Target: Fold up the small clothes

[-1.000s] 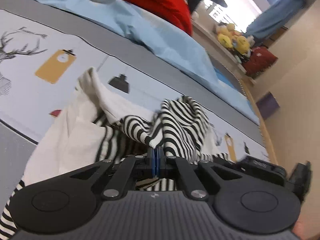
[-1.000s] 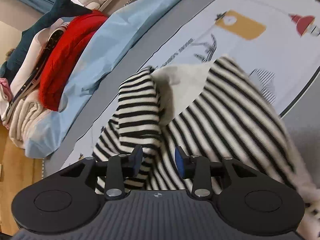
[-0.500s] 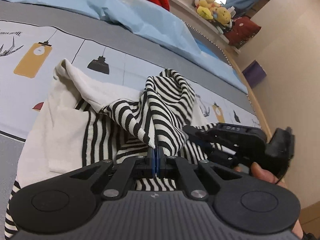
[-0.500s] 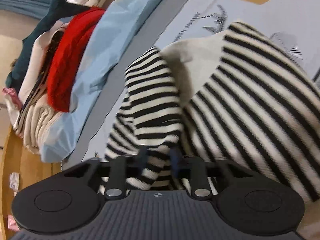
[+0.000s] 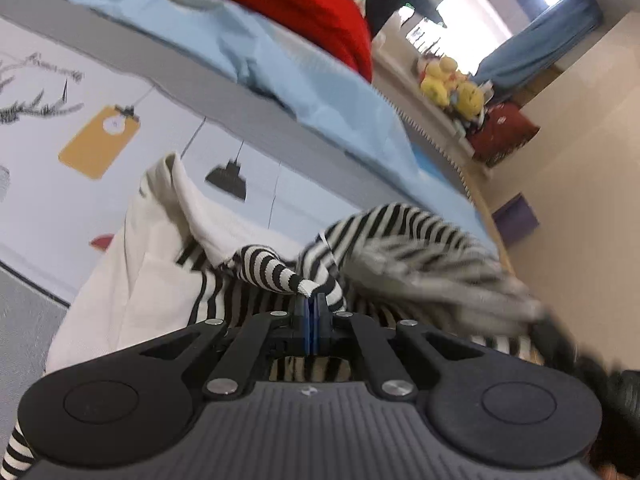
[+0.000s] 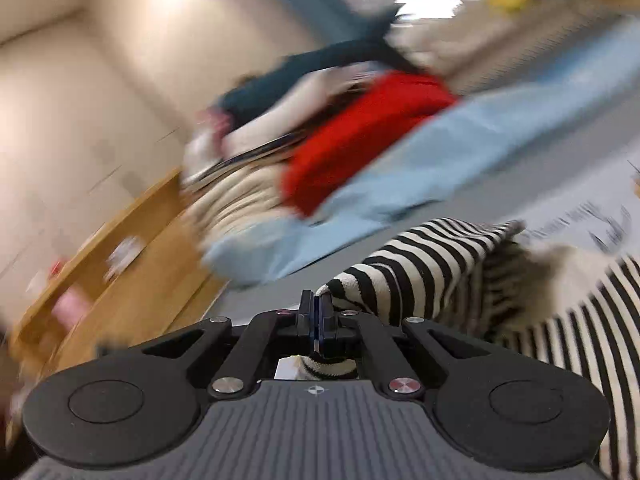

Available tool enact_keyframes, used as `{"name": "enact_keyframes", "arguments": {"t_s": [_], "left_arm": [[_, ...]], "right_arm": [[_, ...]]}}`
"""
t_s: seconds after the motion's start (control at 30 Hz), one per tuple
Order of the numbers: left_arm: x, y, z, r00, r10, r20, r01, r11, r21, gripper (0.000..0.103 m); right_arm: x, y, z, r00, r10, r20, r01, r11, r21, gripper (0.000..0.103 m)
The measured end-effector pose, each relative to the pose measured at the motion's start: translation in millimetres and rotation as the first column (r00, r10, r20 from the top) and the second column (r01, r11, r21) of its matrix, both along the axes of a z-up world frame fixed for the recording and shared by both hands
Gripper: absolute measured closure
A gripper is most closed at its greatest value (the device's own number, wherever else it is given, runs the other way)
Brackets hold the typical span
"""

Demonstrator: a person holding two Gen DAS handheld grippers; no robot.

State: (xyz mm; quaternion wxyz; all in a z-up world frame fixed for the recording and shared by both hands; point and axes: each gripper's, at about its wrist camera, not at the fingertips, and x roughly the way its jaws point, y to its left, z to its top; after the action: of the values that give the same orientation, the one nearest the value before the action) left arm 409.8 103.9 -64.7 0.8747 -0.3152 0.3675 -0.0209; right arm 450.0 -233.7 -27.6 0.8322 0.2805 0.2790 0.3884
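Both sets of jaws are pressed together on cloth now. On my left gripper [image 5: 311,307] the blue pads pinch a rolled striped hem, just as they did a second ago. On my right gripper [image 6: 317,312] the jaws were spread around a fold a moment back and have since clamped on it; I can see striped fabric bunched beside the pads and more of it showing below them.

The striped garment [image 5: 404,248], black-and-white knit with a cream lining [image 5: 132,272], lies crumpled on the printed bedsheet [image 5: 48,184], with one part drawn up off the bed. In the left wrist view that raised portion smears into blur on the right side, and the right wrist view has swung from the garment toward the wall and the wooden bed frame [image 6: 120,248], so I judge my right hand has lifted and rolled with the cloth in its grip.

For the fold, this means I finally hold two points of the garment and can stretch it out between them. My worry is that either grip may have caught a random bunch and not a true edge or corner; the frames are too blurred to tell.

Beyond the garment, a pale blue blanket [image 5: 312,92] runs along the bed, with a red garment [image 5: 288,4] piled on it, and yellow plush toys [image 5: 448,80] sit on a ledge by the window.
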Motion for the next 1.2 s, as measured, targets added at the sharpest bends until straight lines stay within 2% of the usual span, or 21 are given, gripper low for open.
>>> {"name": "enact_keyframes", "arguments": {"t_s": [0.1,0.2,0.27,0.37,0.4,0.43,0.47,0.53,0.57,0.6,0.67,0.73,0.8,0.93,1.03,1.07,1.1,1.13,1.2], "left_arm": [[-4.6,4.9,6.5,1.0,0.002,0.014,-0.002,1.0,0.005,0.102],[-7.7,9.7,5.4,1.0,-0.008,-0.027,0.008,1.0,0.005,0.102],[-10.0,10.8,5.0,0.999,-0.005,-0.048,0.007,0.999,0.04,0.102],[-8.6,13.6,1.1,0.996,0.0,-0.09,0.007,0.996,0.088,0.102],[-6.9,15.9,-2.4,0.994,0.003,-0.111,0.006,0.997,0.081,0.102],[-6.0,18.0,-5.1,0.992,0.007,-0.122,0.001,0.998,0.065,0.102],[-6.1,20.5,-8.1,0.991,0.011,-0.13,-0.005,0.999,0.046,0.099],[-4.6,23.8,-12.0,0.989,0.019,-0.146,-0.016,1.0,0.023,0.088],[-4.4,24.5,-13.0,0.989,0.022,-0.147,-0.019,1.0,0.021,0.077],[-4.3,24.6,-13.5,0.989,0.027,-0.148,-0.024,0.999,0.021,0.072],[-1.9,25.5,-16.1,0.986,0.033,-0.163,-0.03,0.999,0.015,0.069],[1.0,26.7,-20.8,0.982,0.042,-0.184,-0.046,0.999,-0.016,0.065],[4.7,28.1,-29.2,0.974,0.042,-0.224,-0.056,0.997,-0.057,0.064],[13.4,24.6,-50.3,0.938,0.035,-0.344,-0.06,0.996,-0.062,0.064],[18.1,21.7,-57.5,0.928,0.047,-0.37,-0.072,0.996,-0.053,0.071],[19.9,20.1,-57.9,0.929,0.05,-0.367,-0.073,0.996,-0.048,0.081],[21.5,19.2,-57.7,0.93,0.055,-0.362,-0.076,0.996,-0.044,0.091],[22.3,18.7,-56.4,0.935,0.064,-0.349,-0.083,0.996,-0.039,0.094],[24.7,18.2,-49.7,0.951,0.083,-0.298,-0.098,0.994,-0.038,0.098]], "right_arm": [[-14.0,2.0,8.9,0.988,0.156,0.009,-0.154,0.979,-0.137,0.102],[-21.7,6.5,-1.3,0.968,0.233,-0.088,-0.249,0.914,-0.32,0.102],[-25.4,6.9,-14.2,0.943,0.287,-0.166,-0.329,0.872,-0.363,0.102],[-44.4,15.4,-19.4,0.887,0.426,-0.182,-0.461,0.778,-0.427,0.102],[-49.0,16.4,-18.3,0.868,0.464,-0.177,-0.493,0.761,-0.423,0.102],[-48.9,16.9,-16.7,0.864,0.475,-0.166,-0.498,0.761,-0.415,0.102],[-45.2,15.1,-14.2,0.884,0.442,-0.153,-0.464,0.784,-0.413,0.101],[-25.1,6.5,-15.7,0.941,0.295,-0.167,-0.338,0.857,-0.389,0.094],[-12.7,-1.8,-19.5,0.962,0.195,-0.189,-0.253,0.896,-0.365,0.08],[-1.1,-10.8,-24.5,0.972,0.086,-0.217,-0.158,0.927,-0.341,0.063],[15.2,-27.8,-37.8,0.955,-0.09,-0.282,0.001,0.953,-0.302,0.055],[29.2,-35.2,-52.6,0.913,-0.198,-0.357,0.087,0.949,-0.304,0.055],[36.8,-35.1,-66.0,0.879,-0.265,-0.396,0.133,0.935,-0.33,0.055],[49.9,-17.0,-87.1,0.83,-0.312,-0.462,0.117,0.908,-0.403,0.055],[53.8,1.9,-101.0,0.811,-0.35,-0.47,0.094,0.87,-0.485,0.057],[52.1,5.8,-102.1,0.815,-0.356,-0.457,0.092,0.858,-0.505,0.069],[51.5,11.4,-99.8,0.827,-0.354,-0.437,0.089,0.85,-0.52,0.093],[50.0,12.9,-97.1,0.839,-0.35,-0.416,0.093,0.846,-0.525,0.102],[48.3,12.7,-87.6,0.865,-0.344,-0.365,0.124,0.851,-0.51,0.101]]}}
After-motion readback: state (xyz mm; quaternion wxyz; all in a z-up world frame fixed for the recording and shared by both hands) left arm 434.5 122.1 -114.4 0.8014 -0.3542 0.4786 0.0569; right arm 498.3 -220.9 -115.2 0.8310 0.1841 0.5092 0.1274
